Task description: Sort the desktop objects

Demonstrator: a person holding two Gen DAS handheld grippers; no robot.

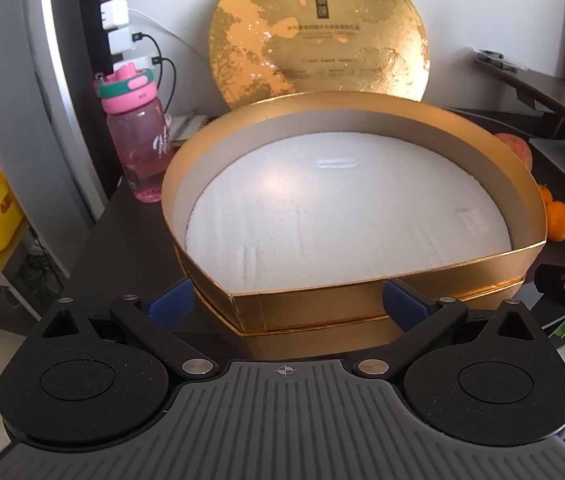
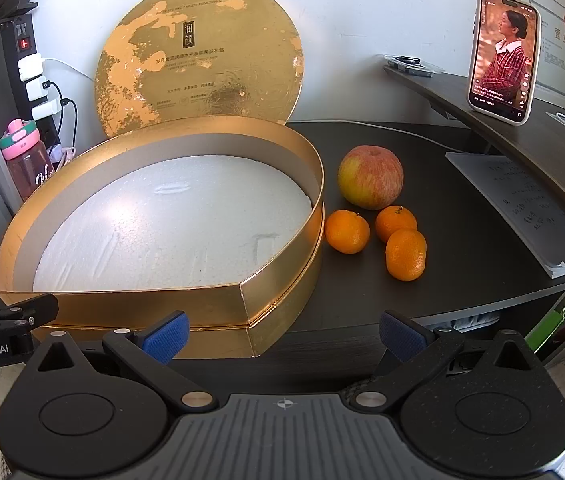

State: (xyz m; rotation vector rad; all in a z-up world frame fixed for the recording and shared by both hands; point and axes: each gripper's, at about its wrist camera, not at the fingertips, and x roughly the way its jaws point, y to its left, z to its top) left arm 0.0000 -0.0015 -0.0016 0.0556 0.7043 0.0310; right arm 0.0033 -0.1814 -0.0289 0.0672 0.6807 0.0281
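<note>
The left gripper (image 1: pixel 288 306) is closest to the gold box (image 2: pixel 274 280). Its blue fingers (image 1: pixel 172 300) are wide apart, one on each side of the box's pointed front corner, and they hold nothing. The right gripper (image 2: pixel 282 336) sits in front of the box too, a bit to the box's right. Its fingers (image 2: pixel 162 338) are also spread wide and empty.

The box is open, with white foam (image 2: pixel 170 224) lying flat inside and no fruit on it. The thin card wall looks light and bendy, so a hard squeeze could dent it.

Just right of the box, on the dark surface (image 2: pixel 442 280), sit three small oranges (image 2: pixel 347 232) close together. They look round, light and a little squishy, so they may roll. Take one across its middle with a soft pinch. Just behind them is an apple (image 2: pixel 370 176). It looks heavier, hard and smooth, so the fingers need to open wide around its fattest part.

Behind the box, its round gold lid (image 2: pixel 202 60) leans on the wall.
</note>
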